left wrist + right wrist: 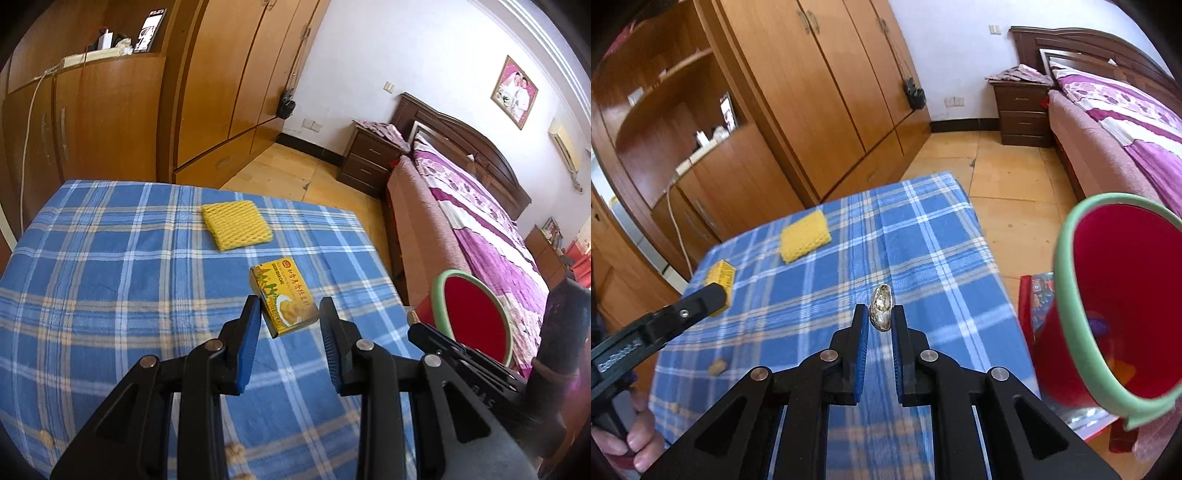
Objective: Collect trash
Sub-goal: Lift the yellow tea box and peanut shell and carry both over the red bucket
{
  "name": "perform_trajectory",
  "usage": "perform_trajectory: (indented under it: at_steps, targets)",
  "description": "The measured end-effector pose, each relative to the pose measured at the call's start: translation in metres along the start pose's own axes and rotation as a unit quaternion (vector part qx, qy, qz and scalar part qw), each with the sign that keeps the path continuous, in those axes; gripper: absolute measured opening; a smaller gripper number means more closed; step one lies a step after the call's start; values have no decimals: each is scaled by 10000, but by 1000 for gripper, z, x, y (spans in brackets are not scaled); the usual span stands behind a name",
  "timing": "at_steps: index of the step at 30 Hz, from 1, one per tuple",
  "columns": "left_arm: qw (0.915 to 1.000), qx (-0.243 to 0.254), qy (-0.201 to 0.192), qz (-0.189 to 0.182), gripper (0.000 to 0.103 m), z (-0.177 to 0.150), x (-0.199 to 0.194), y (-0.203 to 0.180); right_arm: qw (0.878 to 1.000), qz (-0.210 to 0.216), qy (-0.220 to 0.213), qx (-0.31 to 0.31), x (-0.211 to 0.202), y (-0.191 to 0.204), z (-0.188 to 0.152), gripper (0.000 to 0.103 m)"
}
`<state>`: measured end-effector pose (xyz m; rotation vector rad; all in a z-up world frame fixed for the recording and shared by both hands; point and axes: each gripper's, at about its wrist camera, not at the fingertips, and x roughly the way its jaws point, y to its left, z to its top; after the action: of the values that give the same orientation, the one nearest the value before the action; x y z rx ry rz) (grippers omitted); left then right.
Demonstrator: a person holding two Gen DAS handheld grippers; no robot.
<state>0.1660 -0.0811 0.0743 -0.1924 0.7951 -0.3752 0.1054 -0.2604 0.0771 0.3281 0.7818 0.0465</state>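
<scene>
- We see our left gripper (pixel 288 314) clamping one yellow cardboard snack box (pixel 283 298); right gripper (pixel 880 317) jaws pinching one peanut shell (pixel 881 307).
- One yellow foam net (pixel 236 229) lies on the blue plaid counter (pixel 110 258).
- One red, green-rimmed bucket (pixel 1115 295) stands just right.

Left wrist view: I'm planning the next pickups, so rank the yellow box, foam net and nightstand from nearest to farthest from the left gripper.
1. Yellow box, between the left gripper's fingers.
2. Foam net, farther back on the plaid cloth.
3. Nightstand, across the floor beside the bed.

Your yellow snack box (pixel 283 297) hangs tilted, clamped above the checked worktop (pixel 110 258); the crumpled wrapper (pixel 881 307) stands upright, pinched; yellow foam net (pixel 236 229) lies far.
</scene>
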Motion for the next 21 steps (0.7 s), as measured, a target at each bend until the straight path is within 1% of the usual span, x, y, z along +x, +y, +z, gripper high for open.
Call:
perform_trajectory:
  at_steps: [11, 15, 21]
  targets:
    - [9986, 356, -88, -380, 33, -17, -37, -44, 9974, 95, -692, 158, -83, -9, -19, 12]
    - [9975, 463, -81, -534, 33, -21, -44, -60, 9958, 58, -895, 205, -107, -18, -25, 12]
    - [9947, 619, 1, -817, 33, -27, -48, -84, 9936, -29, -1096, 280, -129, -32, -31, 12]
